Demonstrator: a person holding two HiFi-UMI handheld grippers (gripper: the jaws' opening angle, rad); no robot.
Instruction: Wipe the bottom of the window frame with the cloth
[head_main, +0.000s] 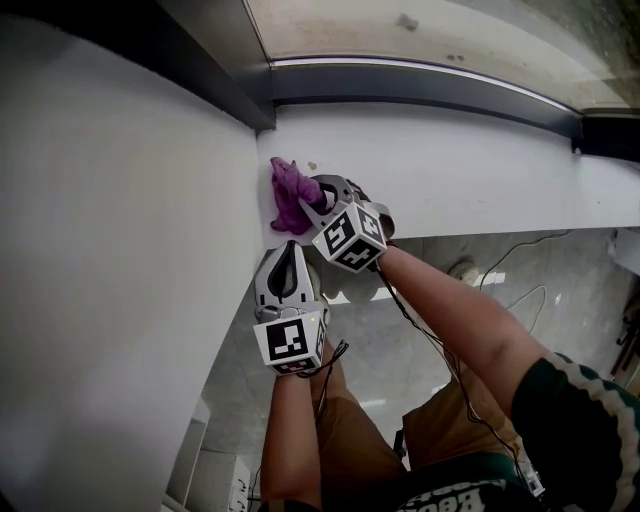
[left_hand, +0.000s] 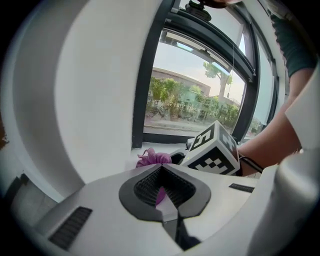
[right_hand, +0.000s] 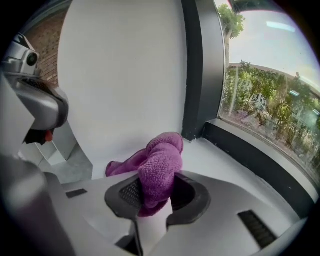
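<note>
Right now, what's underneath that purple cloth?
The white sill at the window's bottom, close to the side wall. The right gripper holds the purple cloth there. The patch directly beneath the cloth is covered, so its condition cannot be seen.

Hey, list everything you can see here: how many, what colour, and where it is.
cloth: one, purple, in the sill's left corner against the wall
sill: one, white, below the window frame
window frame: one, dark grey, along the sill's far edge
glass: one pane, clear, beyond the frame
wall: one, white, left of the sill
cables: a few, thin, on the grey floor below the sill
left hand-held gripper: one, grey, jaws together with nothing between them, just below the sill's edge
right hand-held gripper: one, grey, jaws clamped on the cloth, over the sill
arms: two, one behind each gripper
</note>
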